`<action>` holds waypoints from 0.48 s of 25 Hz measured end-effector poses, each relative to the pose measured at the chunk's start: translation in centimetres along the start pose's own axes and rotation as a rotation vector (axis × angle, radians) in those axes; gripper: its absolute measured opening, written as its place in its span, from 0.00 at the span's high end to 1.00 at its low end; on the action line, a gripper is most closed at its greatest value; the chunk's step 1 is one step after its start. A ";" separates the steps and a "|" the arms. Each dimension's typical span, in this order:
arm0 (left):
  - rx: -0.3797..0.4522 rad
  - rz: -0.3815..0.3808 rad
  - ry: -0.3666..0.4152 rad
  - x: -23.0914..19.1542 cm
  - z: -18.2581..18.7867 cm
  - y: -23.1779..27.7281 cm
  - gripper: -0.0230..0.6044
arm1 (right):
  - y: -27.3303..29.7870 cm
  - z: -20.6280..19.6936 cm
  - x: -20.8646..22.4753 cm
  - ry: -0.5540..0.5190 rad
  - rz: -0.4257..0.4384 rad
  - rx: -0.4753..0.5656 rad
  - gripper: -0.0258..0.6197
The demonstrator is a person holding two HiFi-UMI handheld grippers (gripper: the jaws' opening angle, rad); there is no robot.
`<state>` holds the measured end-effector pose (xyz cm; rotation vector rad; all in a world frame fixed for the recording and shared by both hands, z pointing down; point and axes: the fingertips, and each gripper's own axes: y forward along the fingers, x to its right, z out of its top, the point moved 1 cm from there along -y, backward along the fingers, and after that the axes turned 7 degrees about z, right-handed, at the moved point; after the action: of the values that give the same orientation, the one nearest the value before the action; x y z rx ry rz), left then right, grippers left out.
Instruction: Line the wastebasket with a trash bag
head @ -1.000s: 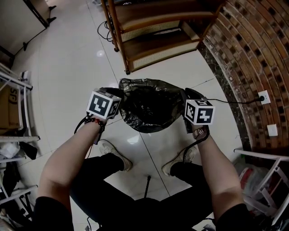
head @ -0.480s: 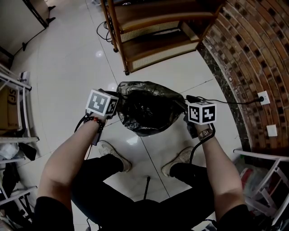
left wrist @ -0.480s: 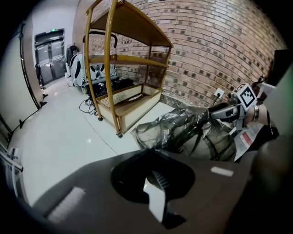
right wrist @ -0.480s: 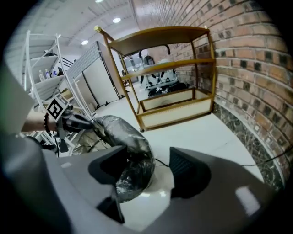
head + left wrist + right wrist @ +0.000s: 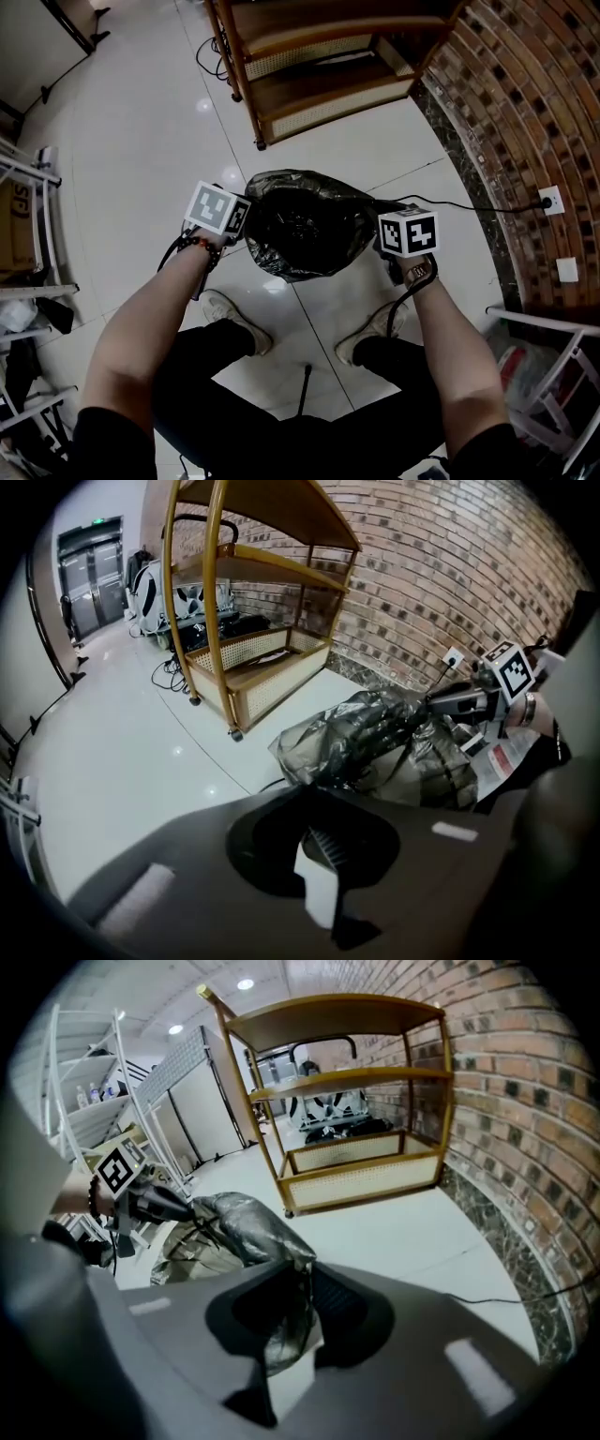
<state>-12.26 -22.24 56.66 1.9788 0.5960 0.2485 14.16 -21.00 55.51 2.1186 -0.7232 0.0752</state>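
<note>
A black trash bag (image 5: pixel 305 225) is draped over the wastebasket, which stays hidden beneath it, on the white floor in front of the person's feet. My left gripper (image 5: pixel 246 223) is at the bag's left rim and is shut on the thin film (image 5: pixel 323 752), which runs straight into its jaws (image 5: pixel 307 791). At the bag's right rim, my right gripper (image 5: pixel 379 242) has just been closing. A fold of the bag (image 5: pixel 246 1227) hangs between its jaws (image 5: pixel 295 1283) and is pinched there. Each gripper shows in the other's view: the right (image 5: pixel 455 700) and the left (image 5: pixel 169 1206).
A wooden shelf cart (image 5: pixel 319 66) stands just beyond the bag. A brick wall (image 5: pixel 525 112) with a socket (image 5: pixel 548 200) and a black cable (image 5: pixel 469 208) runs along the right. White metal racks stand at far left (image 5: pixel 28 234) and lower right (image 5: pixel 553 375). The person's shoes (image 5: pixel 230 314) are close behind.
Both grippers have sunk along the bag's sides. The bag's mouth has drawn in and bunched rounder. The right gripper stood slightly off the rim half a second ago and is now against it.
</note>
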 end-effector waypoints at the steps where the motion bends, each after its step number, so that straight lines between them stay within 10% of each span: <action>1: -0.007 -0.003 -0.002 0.0 -0.2 0.2 0.96 | 0.0 -0.1 0.1 0.003 -0.001 -0.002 0.87; 12: -0.013 -0.038 -0.022 0.4 -0.7 1.3 0.96 | -3.1 1.2 -0.2 0.001 -0.017 0.093 0.91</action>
<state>-11.79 -21.94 58.07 1.9530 0.6162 0.2065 15.37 -20.41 52.44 2.2126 -0.7135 0.1019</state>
